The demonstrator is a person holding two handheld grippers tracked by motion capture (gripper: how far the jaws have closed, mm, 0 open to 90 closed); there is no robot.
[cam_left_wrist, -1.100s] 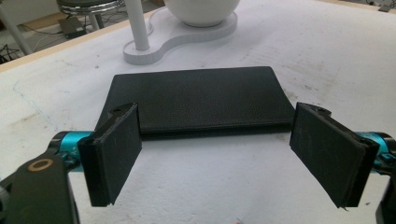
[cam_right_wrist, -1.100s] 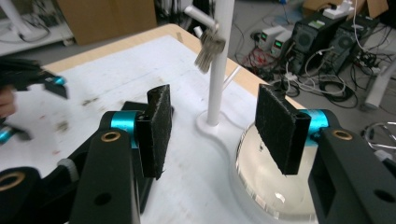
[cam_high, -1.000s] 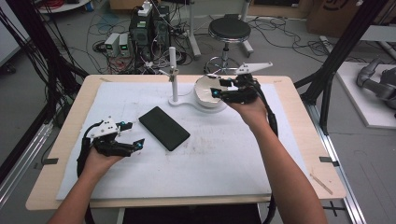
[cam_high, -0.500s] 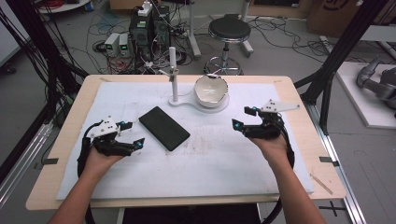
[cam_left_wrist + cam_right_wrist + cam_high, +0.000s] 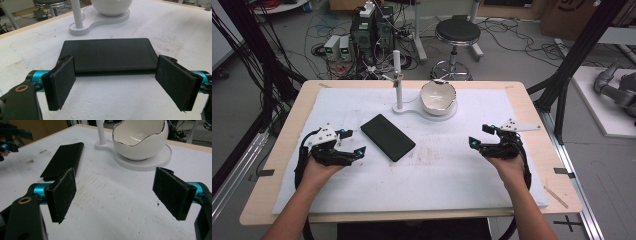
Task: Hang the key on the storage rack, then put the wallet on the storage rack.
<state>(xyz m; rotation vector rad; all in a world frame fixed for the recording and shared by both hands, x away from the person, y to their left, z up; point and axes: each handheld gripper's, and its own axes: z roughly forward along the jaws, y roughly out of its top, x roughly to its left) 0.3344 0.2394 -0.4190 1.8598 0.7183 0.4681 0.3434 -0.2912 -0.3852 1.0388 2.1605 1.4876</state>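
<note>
Both tools sat low on the white surface [image 5: 522,100], nothing held. Left tool [image 5: 351,150] was spread wide, parked just short of the black leather wallet [image 5: 388,137], whose long edge faced it squarely in the left gripper view [image 5: 110,56], lying flat, slightly wider than the gap between the pads [image 5: 63,80]. Right tool [image 5: 478,142] had just been opening, was fully spread with nothing between its jaws, and was well apart from the wallet and from the egg-shaped white bowl [image 5: 438,97] on its white stand [image 5: 412,109] with the upright post [image 5: 397,80]. My read: next step was a wallet pick by the left tool. To do it well: rotate the wrist so the jaws span the short side or thickness, not the long edge; flat on the mat, so slide one pad under an edge or tip it up first. Use the right tool to brace the far end. Avoid shoving it into the stand.
</note>
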